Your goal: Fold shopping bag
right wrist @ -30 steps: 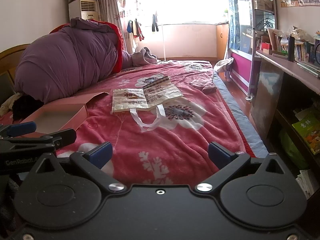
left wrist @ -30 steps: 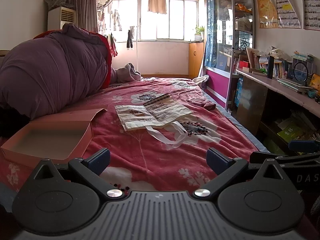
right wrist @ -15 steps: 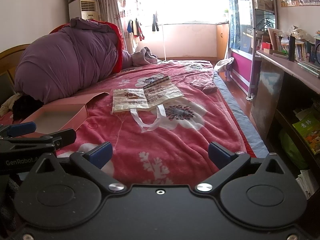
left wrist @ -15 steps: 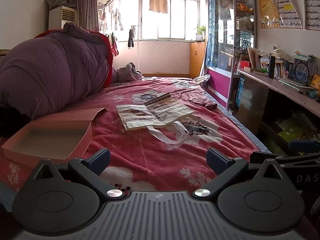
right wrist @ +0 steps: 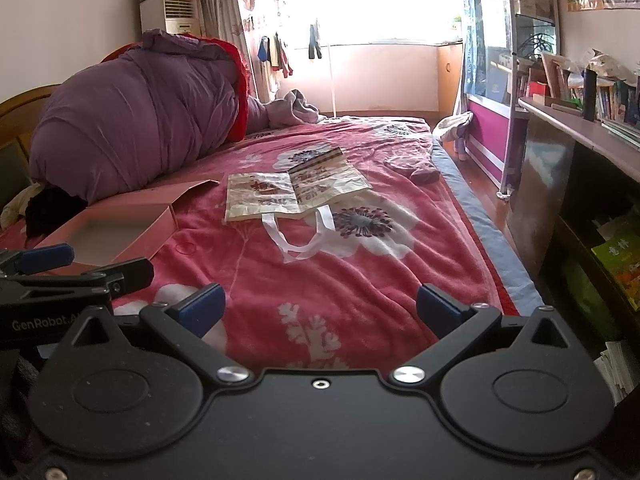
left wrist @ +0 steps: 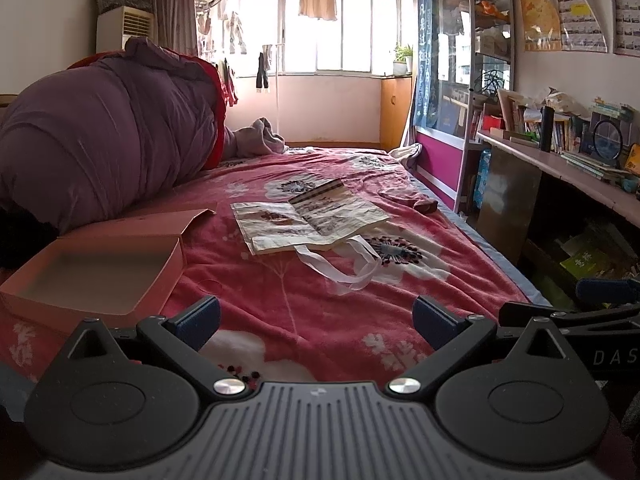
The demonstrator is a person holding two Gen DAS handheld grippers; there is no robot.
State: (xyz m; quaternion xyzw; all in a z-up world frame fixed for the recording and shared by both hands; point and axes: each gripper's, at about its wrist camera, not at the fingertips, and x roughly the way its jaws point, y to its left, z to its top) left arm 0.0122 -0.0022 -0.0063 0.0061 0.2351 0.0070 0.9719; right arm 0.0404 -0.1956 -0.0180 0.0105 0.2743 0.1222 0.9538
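Approach step, judging by distance: left gripper (left wrist: 316, 316) and right gripper (right wrist: 320, 306) wide open, empty, well short of shopping bag (right wrist: 292, 192); next, probably reaching its white handles (right wrist: 298, 236).

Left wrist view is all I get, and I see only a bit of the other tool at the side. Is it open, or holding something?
Observer: The right tool is open, with nothing between its fingers. Only the red flowered blanket lies ahead of it.
Operator: Can you see my tool from there?
Observer: Yes. The left tool shows side on at the left edge, near the open pink box, and "GenRobot" is printed on its side.
Operator: What's past the big purple duvet?
Observer: A curved wooden headboard rises at its left end.
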